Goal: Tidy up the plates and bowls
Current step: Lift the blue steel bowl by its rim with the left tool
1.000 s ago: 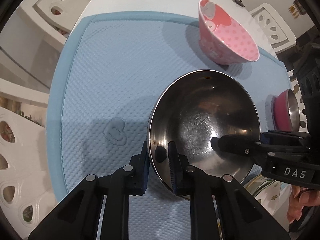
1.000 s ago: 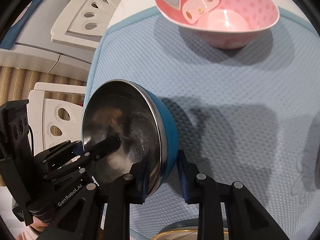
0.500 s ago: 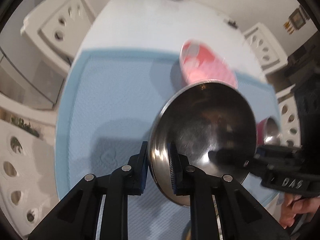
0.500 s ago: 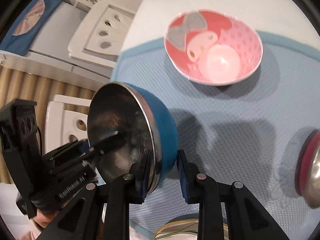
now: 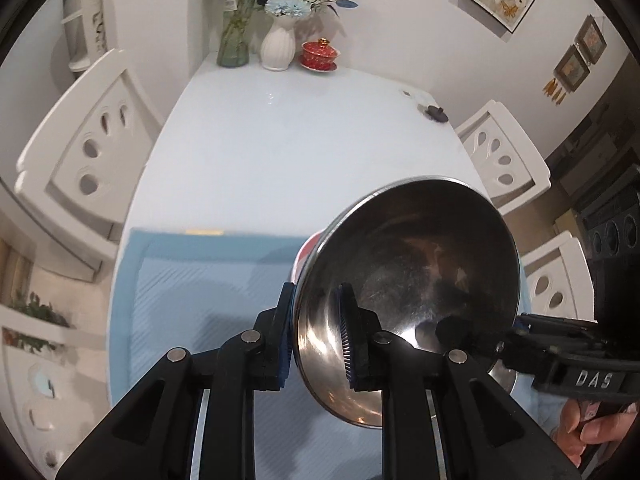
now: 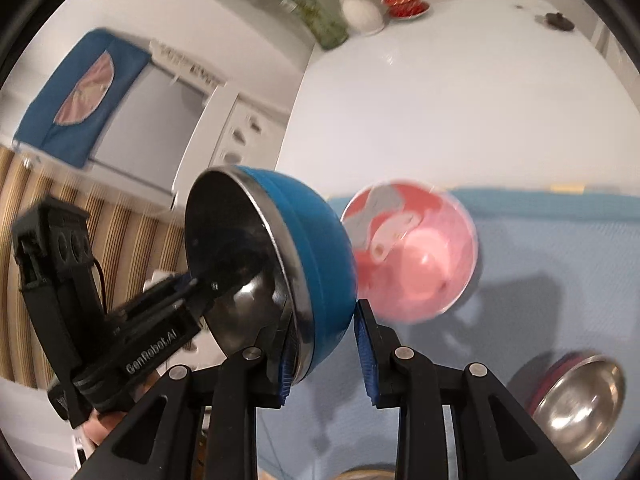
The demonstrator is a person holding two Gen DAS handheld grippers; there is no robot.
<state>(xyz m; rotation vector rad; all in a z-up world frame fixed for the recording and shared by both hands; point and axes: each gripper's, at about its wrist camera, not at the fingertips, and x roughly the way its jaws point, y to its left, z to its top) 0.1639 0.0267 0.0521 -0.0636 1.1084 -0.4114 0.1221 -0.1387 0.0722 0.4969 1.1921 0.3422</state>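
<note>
We carry the blue steel-lined bowl at centre-left of the right wrist view, the left gripper and right gripper each clenched on its rim. By our reckoning it is not yet stacked: the pink bowl at centre and the red steel bowl at lower right sit apart on the blue mat.

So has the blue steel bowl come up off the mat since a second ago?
Yes. The blue steel bowl, held by both grippers, has risen: in the right wrist view the pink bowl and blue mat now look smaller and lower.
</note>
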